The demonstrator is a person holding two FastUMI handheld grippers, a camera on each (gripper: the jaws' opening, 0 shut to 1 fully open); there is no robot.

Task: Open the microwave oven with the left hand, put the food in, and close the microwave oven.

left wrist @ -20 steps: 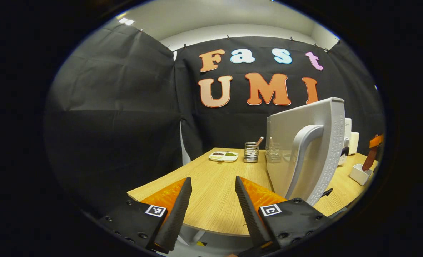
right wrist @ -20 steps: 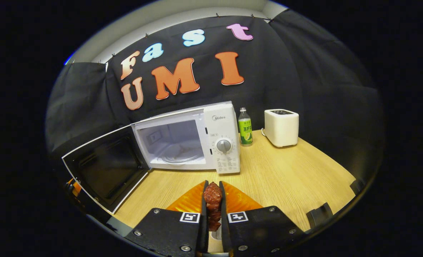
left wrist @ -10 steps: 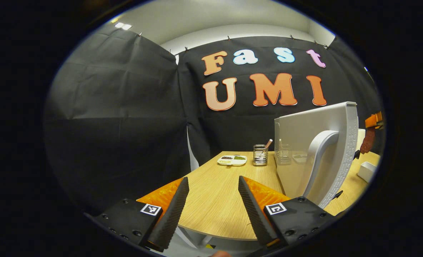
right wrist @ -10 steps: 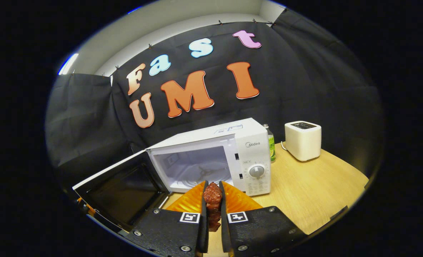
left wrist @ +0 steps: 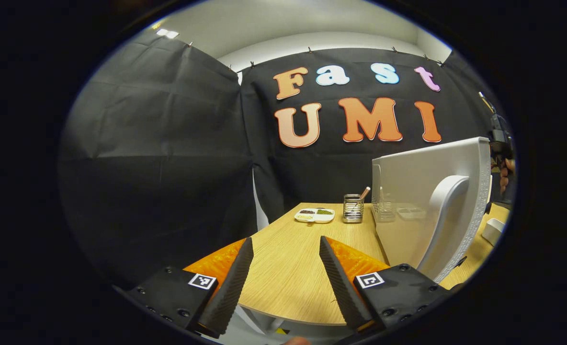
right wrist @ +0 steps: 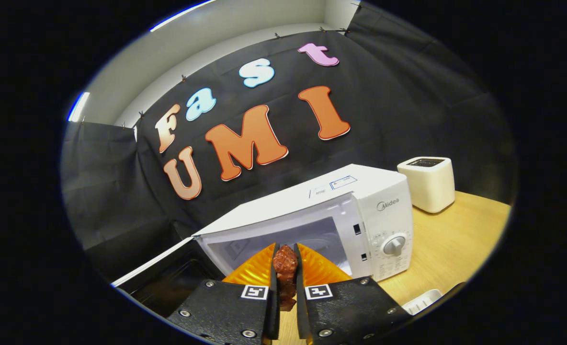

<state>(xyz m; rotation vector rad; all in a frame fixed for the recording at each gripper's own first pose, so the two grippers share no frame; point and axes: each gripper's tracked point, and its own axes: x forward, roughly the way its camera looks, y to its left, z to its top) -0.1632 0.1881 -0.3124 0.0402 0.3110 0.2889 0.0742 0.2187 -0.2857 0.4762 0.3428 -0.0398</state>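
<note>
In the right gripper view, the right gripper [right wrist: 283,268] is at the bottom centre of the frame, and its two fingers are clenched on a piece of reddish-brown food [right wrist: 285,268], pressing it from both sides. Just behind the food, in the middle of the frame, stands the microwave oven [right wrist: 360,191] with its cavity [right wrist: 312,239] open toward the camera. The food is in front of the opening, and I cannot tell if it has passed the edge yet. The dark inner face of the door [right wrist: 168,282] shows at the lower left, swung wide. To the upper right, a white toaster [right wrist: 427,182] stands on the wooden table [right wrist: 456,239].

In the left gripper view, the left gripper [left wrist: 283,273] is at the bottom centre with its fingers spread apart and nothing between them, above the table edge. The outer face of the door [left wrist: 427,191], with its curved handle [left wrist: 444,220], fills the right side of the frame, just beside the gripper but not touching it.

So I judge that the opening is done and the food is about to go in; releasing it and closing the door are left.

The floor of the cavity is hidden behind the right gripper. At the right edge of the left gripper view, something dark is cut off and hard to make out.
</note>
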